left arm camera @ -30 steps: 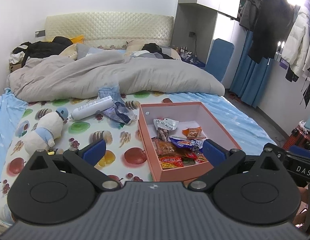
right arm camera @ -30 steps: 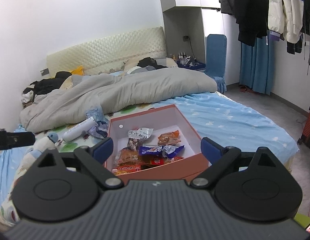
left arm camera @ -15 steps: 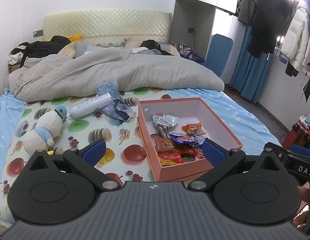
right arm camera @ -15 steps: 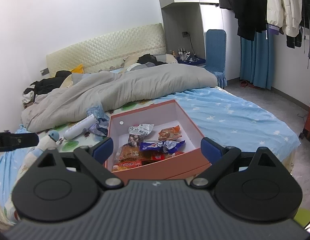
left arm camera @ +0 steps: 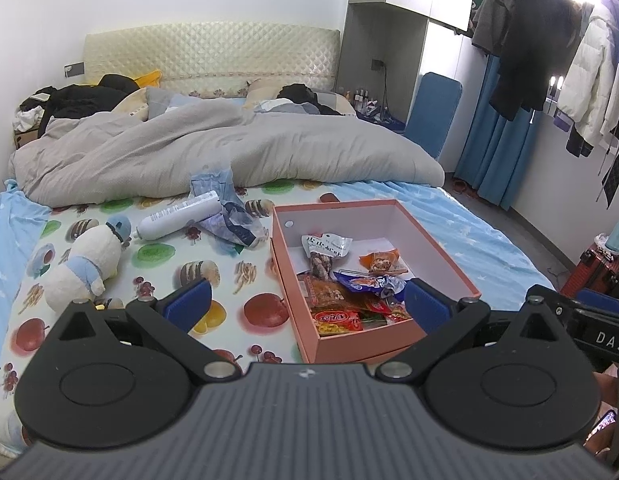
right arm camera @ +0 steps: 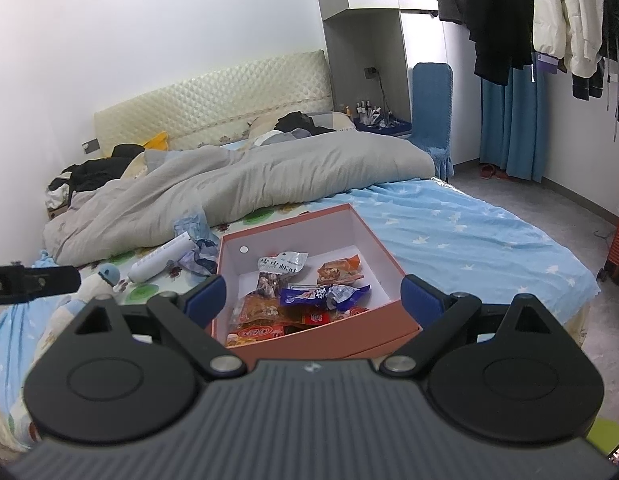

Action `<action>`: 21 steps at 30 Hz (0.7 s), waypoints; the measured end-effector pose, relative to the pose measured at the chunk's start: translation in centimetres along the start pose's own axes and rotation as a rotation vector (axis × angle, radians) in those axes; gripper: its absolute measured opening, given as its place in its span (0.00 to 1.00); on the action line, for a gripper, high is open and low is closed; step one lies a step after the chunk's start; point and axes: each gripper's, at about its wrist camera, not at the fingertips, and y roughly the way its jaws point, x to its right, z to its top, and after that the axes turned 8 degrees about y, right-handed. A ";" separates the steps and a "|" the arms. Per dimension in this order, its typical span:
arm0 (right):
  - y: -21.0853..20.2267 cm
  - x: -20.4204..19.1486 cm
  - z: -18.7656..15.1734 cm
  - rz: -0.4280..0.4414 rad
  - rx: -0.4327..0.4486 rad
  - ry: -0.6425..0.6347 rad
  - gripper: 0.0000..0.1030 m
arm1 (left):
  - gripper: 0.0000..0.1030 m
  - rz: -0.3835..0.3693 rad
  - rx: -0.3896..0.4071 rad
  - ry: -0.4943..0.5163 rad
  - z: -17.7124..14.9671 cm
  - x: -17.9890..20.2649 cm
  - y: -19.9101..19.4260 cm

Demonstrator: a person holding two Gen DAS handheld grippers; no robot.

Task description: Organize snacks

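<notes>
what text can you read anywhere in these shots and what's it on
"DAS": white letters, cut off by the frame edge, on the right hand-held gripper.
Clear snack bag: dark characters, too blurred to read.
Red snack packet: print unreadable.
White bottle: label too small to read.

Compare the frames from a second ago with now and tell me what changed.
Little changed. Both cameras drifted slightly, so the pink box sits a touch differently in each view, a bit lower in the right wrist view. Nothing was grasped or released: the left gripper and right gripper stay open and empty. The snack packets in the box, the plush toy and the white bottle lie as before.
</notes>
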 end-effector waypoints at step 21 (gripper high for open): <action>-0.1 -0.3 0.2 0.015 0.001 -0.004 0.93 | 1.00 -0.015 0.022 -0.002 0.6 0.6 -0.9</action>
